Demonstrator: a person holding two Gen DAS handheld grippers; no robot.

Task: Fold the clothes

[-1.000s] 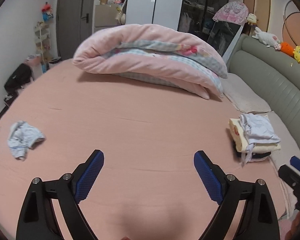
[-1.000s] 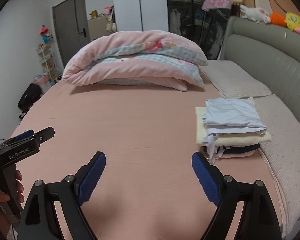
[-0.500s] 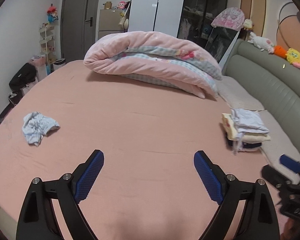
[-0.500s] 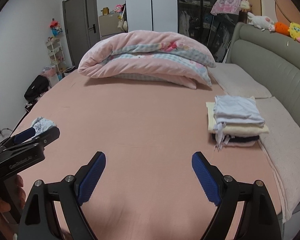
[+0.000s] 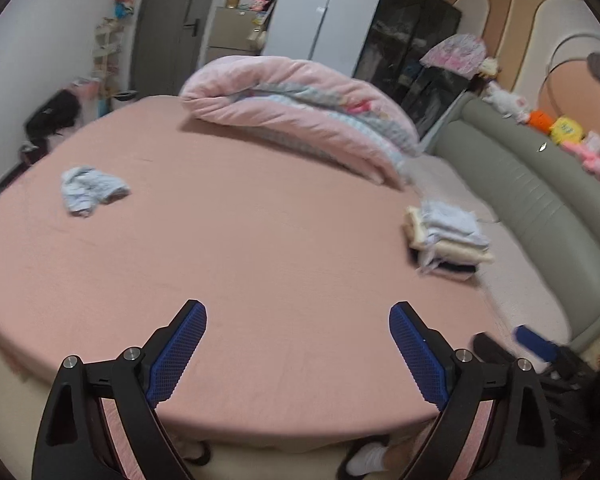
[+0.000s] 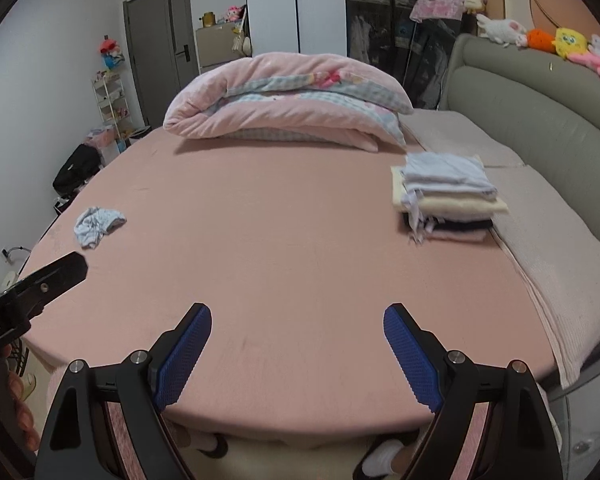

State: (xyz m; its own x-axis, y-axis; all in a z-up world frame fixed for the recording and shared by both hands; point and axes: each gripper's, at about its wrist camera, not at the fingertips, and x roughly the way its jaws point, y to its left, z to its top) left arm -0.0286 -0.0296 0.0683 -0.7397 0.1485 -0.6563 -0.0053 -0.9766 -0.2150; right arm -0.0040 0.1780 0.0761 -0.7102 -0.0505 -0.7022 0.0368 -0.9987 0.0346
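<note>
A crumpled pale-blue garment (image 5: 90, 190) (image 6: 97, 225) lies loose on the left side of the pink bed (image 5: 260, 248) (image 6: 280, 240). A stack of folded clothes (image 5: 446, 236) (image 6: 448, 196) sits on the right side, pale-blue piece on top. My left gripper (image 5: 298, 354) is open and empty above the bed's near edge. My right gripper (image 6: 298, 354) is likewise open with nothing between its fingers, well back from both the garment and the stack. The left gripper's body (image 6: 32, 292) shows at the left edge of the right wrist view.
A rolled pink duvet (image 5: 300, 116) (image 6: 288, 100) lies across the far side of the bed. A grey padded headboard (image 6: 540, 112) with plush toys (image 6: 560, 42) runs along the right. A door, shelf rack and black bag (image 6: 76, 170) stand at the far left. The person's feet (image 6: 380, 460) show below the bed edge.
Both grippers have pulled back and risen away from the bed, so the near edge and floor now show. Both stay open and empty; the garment and the stack have not moved.
</note>
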